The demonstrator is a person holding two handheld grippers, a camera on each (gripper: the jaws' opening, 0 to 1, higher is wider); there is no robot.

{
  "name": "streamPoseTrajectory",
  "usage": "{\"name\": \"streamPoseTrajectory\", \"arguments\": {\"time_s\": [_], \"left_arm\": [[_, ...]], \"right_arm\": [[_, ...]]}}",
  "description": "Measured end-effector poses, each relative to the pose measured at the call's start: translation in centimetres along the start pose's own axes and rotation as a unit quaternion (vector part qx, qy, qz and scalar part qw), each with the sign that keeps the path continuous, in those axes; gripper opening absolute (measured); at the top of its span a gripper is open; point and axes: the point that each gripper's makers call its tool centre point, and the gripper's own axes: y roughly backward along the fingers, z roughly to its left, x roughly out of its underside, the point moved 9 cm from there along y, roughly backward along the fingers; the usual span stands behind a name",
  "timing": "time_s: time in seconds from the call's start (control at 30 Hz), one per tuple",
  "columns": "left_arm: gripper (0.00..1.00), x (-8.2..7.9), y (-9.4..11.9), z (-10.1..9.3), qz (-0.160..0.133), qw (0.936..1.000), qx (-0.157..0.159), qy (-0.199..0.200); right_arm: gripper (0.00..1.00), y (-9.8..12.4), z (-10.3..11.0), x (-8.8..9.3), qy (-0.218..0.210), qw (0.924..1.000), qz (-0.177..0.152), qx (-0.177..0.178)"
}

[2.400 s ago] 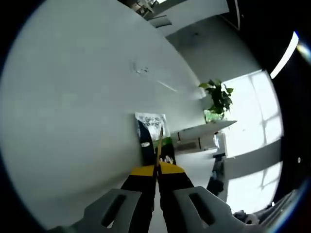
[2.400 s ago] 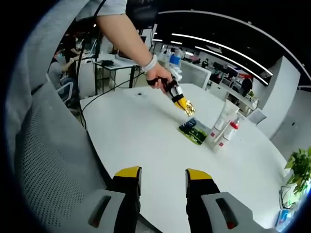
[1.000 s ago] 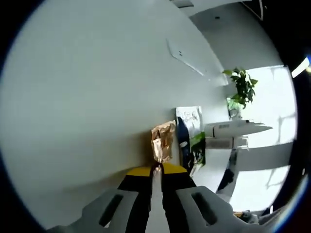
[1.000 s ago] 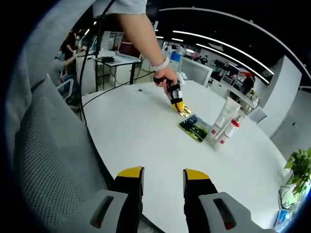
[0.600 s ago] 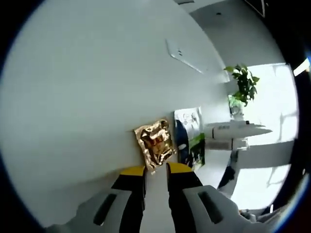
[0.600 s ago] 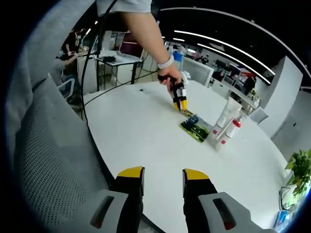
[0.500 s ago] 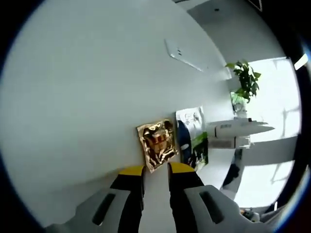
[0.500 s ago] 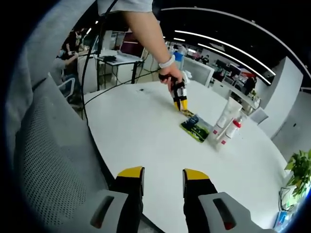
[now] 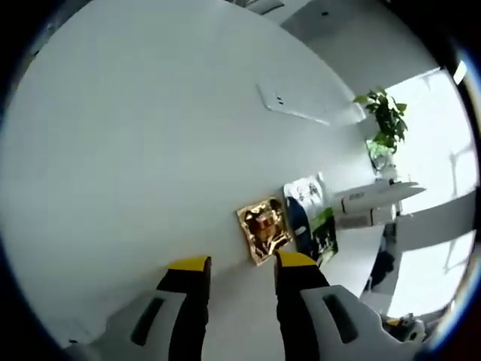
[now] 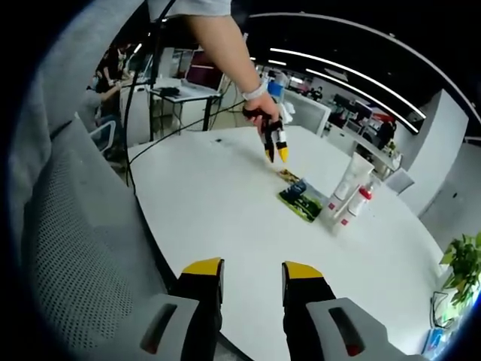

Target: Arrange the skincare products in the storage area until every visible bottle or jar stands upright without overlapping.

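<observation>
On a round white table [image 10: 225, 218], the left tongs [image 10: 276, 155] hang spread just above a gold foil sachet [image 9: 264, 229], which lies flat beside a dark green-and-blue sachet [image 9: 312, 229]. Just beyond the sachets in the right gripper view, a white tube [image 10: 346, 183] and a red-capped white bottle [image 10: 354, 204] stand upright close together, while a potted plant [image 9: 386, 122] sits at the table's far edge. The right tongs [image 10: 250, 272] hover spread and empty over the near edge, well apart from the products.

Potted plant [image 9: 387, 124] by window, black cable [image 10: 176, 132] on white table [image 10: 225, 203], mesh chair [image 10: 75, 256] nr edge.
</observation>
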Motion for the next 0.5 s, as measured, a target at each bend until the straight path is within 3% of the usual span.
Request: {"name": "streamPoseTrajectory", "arguments": {"time_s": [0.23, 0.37, 0.5], "left_arm": [[0.36, 1.0, 3.3, 2.5, -0.003, 0.9993, -0.034, -0.012], [0.44, 1.5, 4.8, 3.9, -0.012, 0.9986, -0.052, -0.006], [0.53, 1.5, 6.6, 5.5, -0.039, 0.9960, -0.080, 0.000]], "right_arm": [[0.26, 0.1, 0.1, -0.1, 0.005, 1.0000, -0.004, -0.003], [0.26, 0.1, 0.1, -0.2, 0.005, 1.0000, -0.006, -0.003], [0.26, 0.1, 0.2, -0.2, 0.008, 0.9999, -0.006, -0.004]]}}
